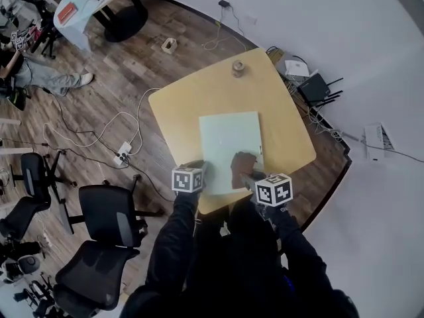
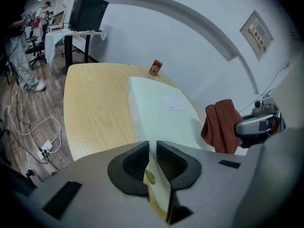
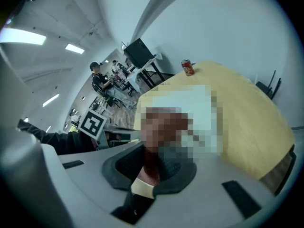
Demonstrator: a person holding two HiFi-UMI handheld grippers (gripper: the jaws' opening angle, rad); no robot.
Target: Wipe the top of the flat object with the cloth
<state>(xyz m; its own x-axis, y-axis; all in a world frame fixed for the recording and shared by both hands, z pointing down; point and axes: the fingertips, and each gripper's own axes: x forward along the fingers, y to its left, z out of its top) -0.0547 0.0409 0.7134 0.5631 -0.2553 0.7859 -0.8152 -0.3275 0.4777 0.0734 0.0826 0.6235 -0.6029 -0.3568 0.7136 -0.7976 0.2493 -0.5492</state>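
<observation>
The right gripper [image 3: 153,161] has its jaws clamped on the cloth [image 2: 221,125]. The cloth hangs bunched at the near edge of the flat object [image 1: 228,138], a pale board lying in the middle of the surface [image 1: 175,108]. This position appears to ready the cloth for a wiping stroke. The left gripper [image 2: 152,150] sits by the board's near left corner. Its jaws are drawn almost together with nothing visible between them, probably so it can steady the board.
</observation>
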